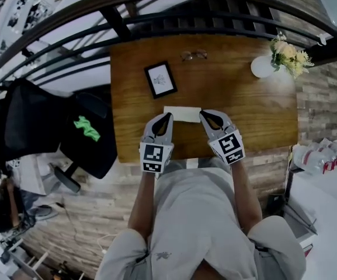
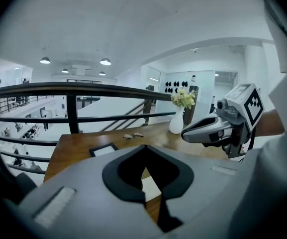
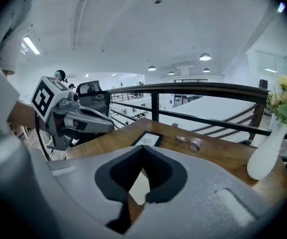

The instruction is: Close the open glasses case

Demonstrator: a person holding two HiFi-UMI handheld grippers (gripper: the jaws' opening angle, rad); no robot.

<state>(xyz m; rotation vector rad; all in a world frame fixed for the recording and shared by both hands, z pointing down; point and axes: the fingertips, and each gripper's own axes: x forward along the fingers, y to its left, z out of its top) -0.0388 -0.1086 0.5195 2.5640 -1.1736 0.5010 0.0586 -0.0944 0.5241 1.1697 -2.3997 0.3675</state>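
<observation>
**Both grippers shut at the pale case on the near table edge**

Head view: a flat, pale rectangular glasses case (image 1: pixel 183 114) lies on the brown wooden table (image 1: pixel 244 109), close to its near edge. The left gripper (image 1: pixel 167 117) points at the case's left end and the right gripper (image 1: pixel 205 115) at its right end, both tips just beside it. I cannot tell whether the lid is up or down. Farther off lie a black-rimmed picture frame (image 1: pixel 160 79) and thin wire spectacles (image 1: pixel 194 55). A white vase (image 1: pixel 263 67) of pale flowers stands at the far right.

Left gripper view: the jaws are pressed together at the tips and grip nothing — a strip of the case shows through the hollow behind the tips. The right gripper hangs at the right.

Right gripper view: the jaws are likewise closed tip to tip and empty — the case shows below them, with the left gripper at the left.
</observation>
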